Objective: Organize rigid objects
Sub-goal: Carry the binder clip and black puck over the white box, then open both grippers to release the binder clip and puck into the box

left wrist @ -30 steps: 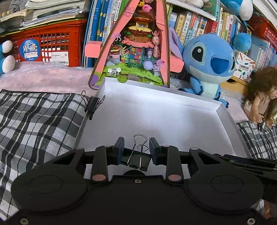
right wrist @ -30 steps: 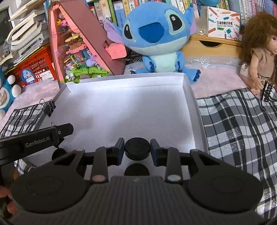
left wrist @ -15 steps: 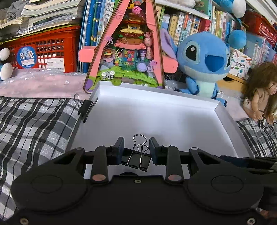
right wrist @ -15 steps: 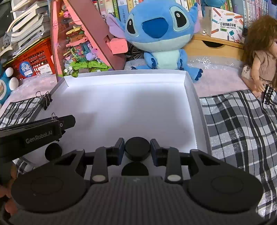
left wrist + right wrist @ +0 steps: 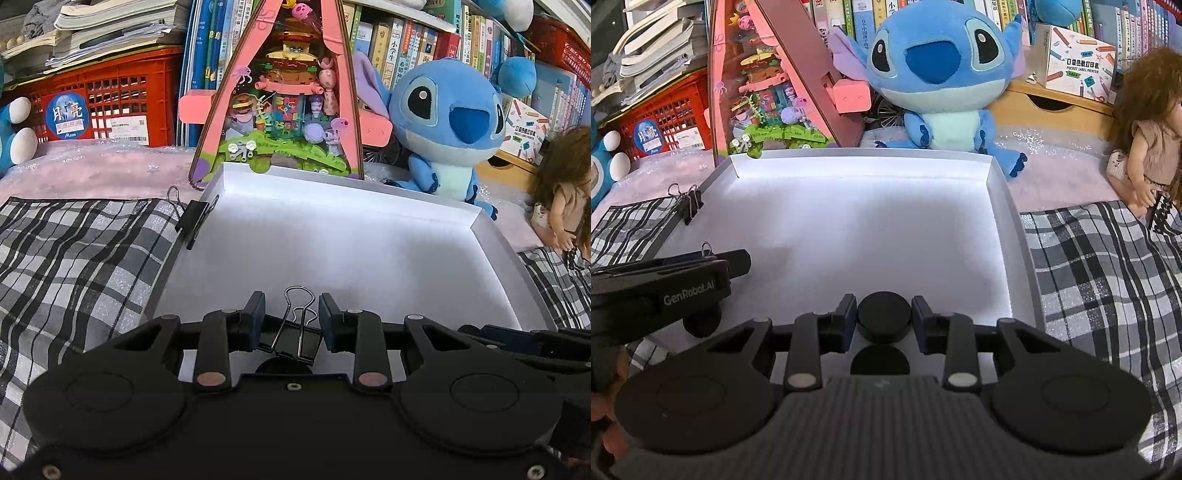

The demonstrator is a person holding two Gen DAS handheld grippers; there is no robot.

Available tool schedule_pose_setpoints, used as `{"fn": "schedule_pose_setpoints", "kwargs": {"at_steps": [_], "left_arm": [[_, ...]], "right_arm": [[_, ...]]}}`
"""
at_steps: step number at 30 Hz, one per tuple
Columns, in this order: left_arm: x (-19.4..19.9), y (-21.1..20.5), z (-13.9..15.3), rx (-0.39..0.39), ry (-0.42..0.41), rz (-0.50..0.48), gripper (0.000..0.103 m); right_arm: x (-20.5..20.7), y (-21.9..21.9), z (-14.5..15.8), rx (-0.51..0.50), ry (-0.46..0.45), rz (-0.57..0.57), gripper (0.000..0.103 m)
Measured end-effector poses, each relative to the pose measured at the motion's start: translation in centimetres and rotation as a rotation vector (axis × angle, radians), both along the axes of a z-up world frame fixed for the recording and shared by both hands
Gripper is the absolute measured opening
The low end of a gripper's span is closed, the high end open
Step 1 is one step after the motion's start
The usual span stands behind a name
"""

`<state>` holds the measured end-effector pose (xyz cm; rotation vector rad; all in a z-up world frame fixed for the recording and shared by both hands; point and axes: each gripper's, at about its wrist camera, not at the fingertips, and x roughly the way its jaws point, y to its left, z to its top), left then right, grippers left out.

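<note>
A shallow white tray (image 5: pixel 369 258) (image 5: pixel 849 229) lies in front of me on plaid cloth. My left gripper (image 5: pixel 291 321) is shut on a black binder clip (image 5: pixel 290 341) with its wire handles up, low over the tray's near left part. In the right wrist view the left gripper (image 5: pixel 738 260) reaches in from the left. My right gripper (image 5: pixel 884 317) is shut on a round black disc (image 5: pixel 884 314) above the tray's near edge. A second black disc (image 5: pixel 880 362) lies on the tray floor right below it. A third disc (image 5: pixel 701 325) shows under the left gripper.
Another binder clip (image 5: pixel 194 218) (image 5: pixel 689 201) is clamped on the tray's left rim. Behind the tray stand a pink triangular toy house (image 5: pixel 288 110), a blue plush (image 5: pixel 938 74) and shelves of books. A doll (image 5: pixel 1148 147) sits at the right and a red crate (image 5: pixel 110 107) at the back left.
Both grippers keep their hold and stay nearly in place. The views have only shifted slightly over the tray.
</note>
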<state>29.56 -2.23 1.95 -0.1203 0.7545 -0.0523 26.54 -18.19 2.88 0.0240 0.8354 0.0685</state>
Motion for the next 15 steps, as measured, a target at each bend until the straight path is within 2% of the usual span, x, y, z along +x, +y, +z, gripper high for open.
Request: {"fn": "schedule_pose_setpoints", "kwargs": {"at_steps": [8, 12, 15], "left_arm": [[-0.24, -0.07, 0.04, 0.009, -0.011, -0.001, 0.032], [-0.25, -0.1, 0.01, -0.003, -0.014, -0.005, 0.041], [-0.37, -0.28, 0.1, 0.005, -0.014, -0.009, 0.047]], "right_arm": [[-0.17, 0.02, -0.15, -0.003, -0.011, -0.001, 0.041], [-0.22, 0.03, -0.17, -0.005, -0.015, -0.002, 0.041], [-0.25, -0.01, -0.19, -0.001, -0.017, -0.005, 0.051]]}}
